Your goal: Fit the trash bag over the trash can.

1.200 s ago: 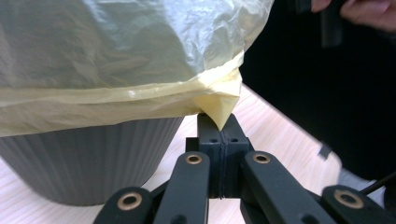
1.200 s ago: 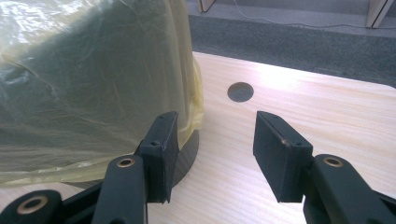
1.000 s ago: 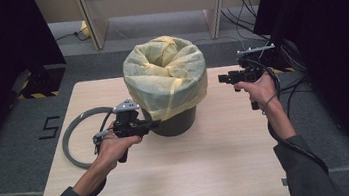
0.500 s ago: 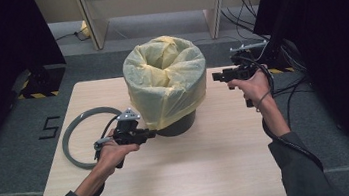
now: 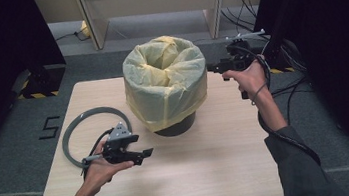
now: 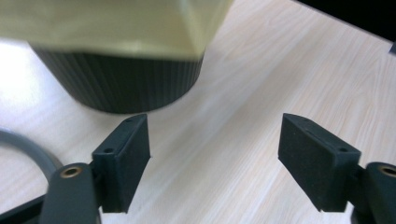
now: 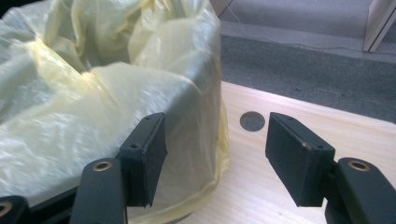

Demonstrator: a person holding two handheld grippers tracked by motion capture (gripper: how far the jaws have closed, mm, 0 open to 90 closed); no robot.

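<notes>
A dark ribbed bin (image 5: 178, 125) stands mid-table, lined with a yellow bag (image 5: 165, 79) whose top is folded down over the rim. My left gripper (image 5: 140, 146) hovers low over the table, in front of the bin and to its left. Its jaws have just been opening and nothing is between them (image 6: 215, 154); the bin's base (image 6: 121, 79) and the bag's hem (image 6: 116, 23) lie ahead. My right gripper (image 5: 211, 67) is held at the bin's right, near rim height. Its jaws (image 7: 215, 154) have just opened wider, empty, beside the bag's side (image 7: 70, 116).
A grey ring (image 5: 91, 133) lies flat on the wooden table (image 5: 212, 174) left of the bin, just behind my left hand. A round hole (image 7: 252, 121) sits in the tabletop near the far right edge. Cables trail off the right side.
My left gripper has drawn back from the bag's hem toward the near edge, sunk lower and opened. My right gripper has lifted a little toward the far side, jaws wider.
</notes>
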